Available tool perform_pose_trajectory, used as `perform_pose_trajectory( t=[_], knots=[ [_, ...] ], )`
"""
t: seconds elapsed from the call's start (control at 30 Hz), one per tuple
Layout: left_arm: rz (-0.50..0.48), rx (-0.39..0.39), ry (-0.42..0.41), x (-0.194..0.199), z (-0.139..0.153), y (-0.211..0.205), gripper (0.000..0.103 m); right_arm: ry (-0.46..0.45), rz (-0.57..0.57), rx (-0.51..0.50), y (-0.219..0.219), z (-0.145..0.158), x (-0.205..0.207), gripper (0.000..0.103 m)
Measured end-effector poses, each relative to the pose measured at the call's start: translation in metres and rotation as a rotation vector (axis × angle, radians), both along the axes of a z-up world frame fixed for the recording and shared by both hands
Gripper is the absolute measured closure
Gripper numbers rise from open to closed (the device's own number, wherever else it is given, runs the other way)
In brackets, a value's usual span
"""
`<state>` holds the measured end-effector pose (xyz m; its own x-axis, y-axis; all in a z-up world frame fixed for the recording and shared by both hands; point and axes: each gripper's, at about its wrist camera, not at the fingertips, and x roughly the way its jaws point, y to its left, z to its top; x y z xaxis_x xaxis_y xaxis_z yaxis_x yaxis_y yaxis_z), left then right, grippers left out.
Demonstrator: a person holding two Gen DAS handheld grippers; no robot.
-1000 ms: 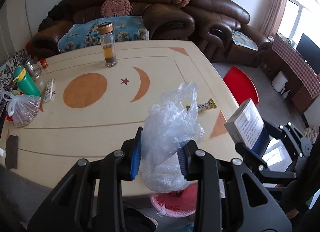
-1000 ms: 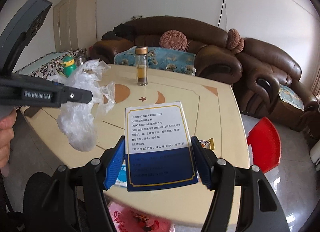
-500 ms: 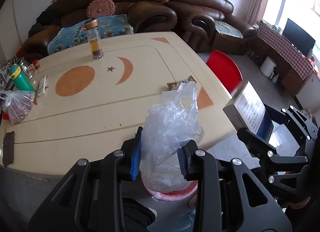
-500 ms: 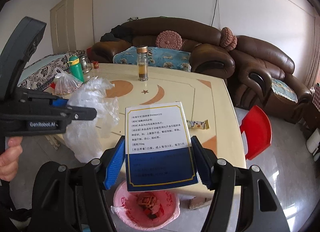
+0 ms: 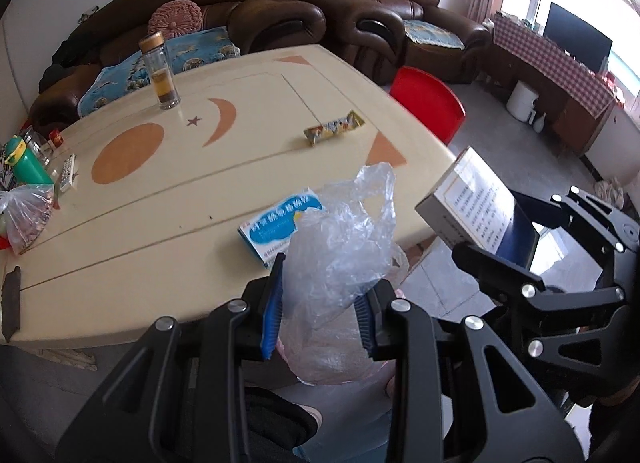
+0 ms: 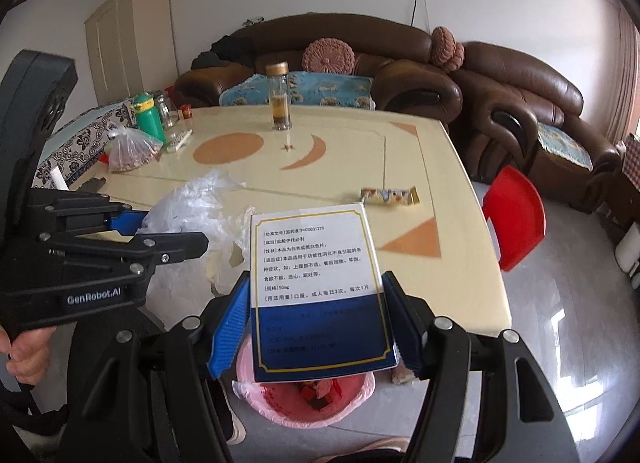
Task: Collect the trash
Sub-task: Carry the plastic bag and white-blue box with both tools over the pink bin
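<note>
Over the table's (image 5: 224, 191) near edge, in the left wrist view, the left gripper (image 5: 320, 303) was clamped on a crumpled bag (image 5: 340, 239). A second earlier it sat further over the tabletop; it had since drawn back and dipped, uncovering a blue-and-white packet (image 5: 276, 223) and showing the snack wrapper (image 5: 334, 129) whole, both lying on the table. That pullback probably meant the bag was headed for the bin. Right of it, the right gripper (image 5: 492, 239) held the box (image 5: 476, 203) beyond the table's corner.

From the right wrist view, the right gripper (image 6: 316, 323) gripped the box (image 6: 316, 283) by its sides. Earlier the table filled the space beneath; now the pink-lined bin (image 6: 304, 399) sat right below the box, so a drop looked close. The left gripper (image 6: 160, 231) held the bag (image 6: 200, 207) beside it.
</note>
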<state>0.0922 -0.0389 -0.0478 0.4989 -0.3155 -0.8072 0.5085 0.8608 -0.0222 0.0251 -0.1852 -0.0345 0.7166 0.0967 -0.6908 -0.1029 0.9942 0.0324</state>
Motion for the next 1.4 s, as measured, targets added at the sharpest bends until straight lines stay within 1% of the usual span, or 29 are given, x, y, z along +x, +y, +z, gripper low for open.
perform_pose_trajectory(
  t=[0.13, 0.37, 0.8, 0.9, 1.13, 1.33, 1.4],
  knots=[
    [-0.017, 0.016, 0.030, -0.008, -0.024, -0.002, 0.071, 0.037, -0.005, 0.002, 0.003, -0.024, -0.005, 0.041],
    [-0.032, 0.044, 0.098, -0.014, -0.063, -0.002, 0.071, 0.108, -0.021, 0.042, 0.000, -0.063, -0.005, 0.041],
    [-0.007, 0.089, 0.220, -0.009, -0.140, -0.001, 0.071, 0.255, -0.039, 0.091, -0.004, -0.135, 0.011, 0.041],
    [-0.003, 0.109, 0.224, -0.005, -0.152, -0.003, 0.071, 0.277, -0.043, 0.088, -0.009, -0.148, 0.014, 0.041],
    [0.002, 0.120, 0.229, 0.001, -0.180, -0.007, 0.071, 0.334, -0.042, 0.078, -0.014, -0.181, 0.025, 0.041],
    [0.001, 0.141, 0.282, 0.006, -0.210, -0.013, 0.071, 0.411, -0.022, 0.078, -0.015, -0.217, 0.039, 0.041],
    [-0.005, 0.145, 0.297, 0.010, -0.217, -0.014, 0.071, 0.428, -0.018, 0.079, -0.016, -0.224, 0.042, 0.041]
  ],
)
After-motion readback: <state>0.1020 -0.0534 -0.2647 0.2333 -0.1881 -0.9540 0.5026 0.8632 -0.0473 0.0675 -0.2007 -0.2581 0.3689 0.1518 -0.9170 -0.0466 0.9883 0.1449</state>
